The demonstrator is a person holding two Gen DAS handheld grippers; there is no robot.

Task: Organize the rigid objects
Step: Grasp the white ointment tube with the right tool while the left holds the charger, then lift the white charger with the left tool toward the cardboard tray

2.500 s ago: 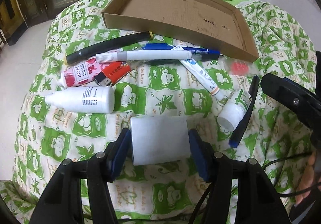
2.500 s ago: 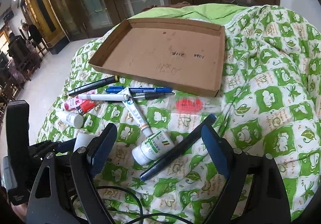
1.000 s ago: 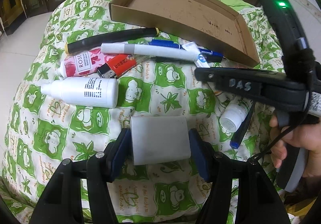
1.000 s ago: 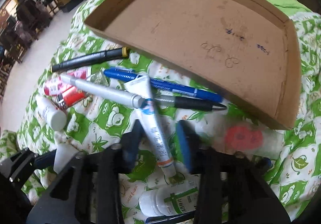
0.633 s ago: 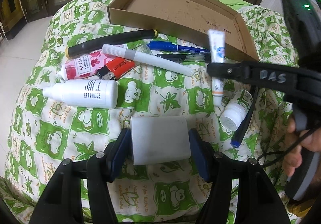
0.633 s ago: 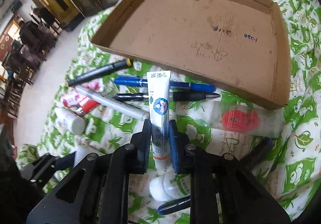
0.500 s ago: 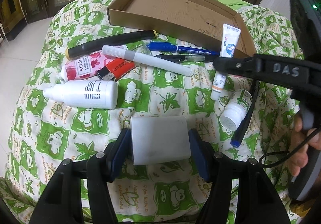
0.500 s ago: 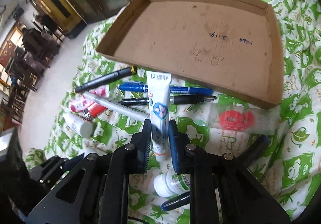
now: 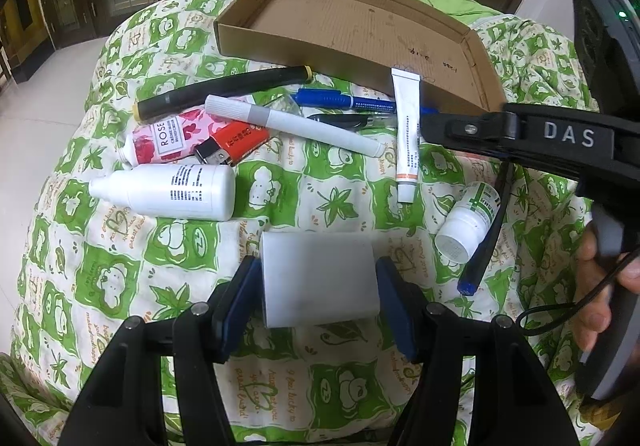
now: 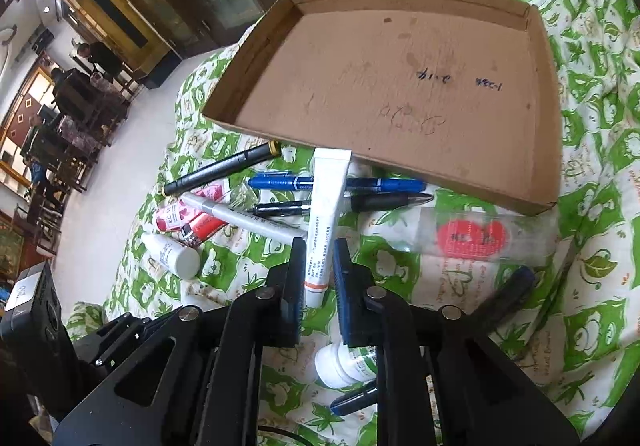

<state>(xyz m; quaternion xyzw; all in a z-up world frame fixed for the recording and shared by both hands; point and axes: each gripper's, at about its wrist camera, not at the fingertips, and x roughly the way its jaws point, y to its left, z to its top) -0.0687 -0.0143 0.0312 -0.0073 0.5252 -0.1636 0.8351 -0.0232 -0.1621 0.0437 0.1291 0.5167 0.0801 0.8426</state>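
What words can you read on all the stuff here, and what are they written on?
"ROSE": on the pink hand cream tube.
"DAS": on the right gripper, along its finger.
White bottle: black print, too small to read.
Ointment tube: fine print, too small.
Red lighter: characters blurred.
Cardboard tray: pen scribbles, illegible.
Small pill bottle: green label, unreadable.

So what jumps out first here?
The white tube standing between the right gripper's fingers, just short of the empty cardboard tray. The left gripper clamps a white block, with pens and bottles strewn on the green quilt.
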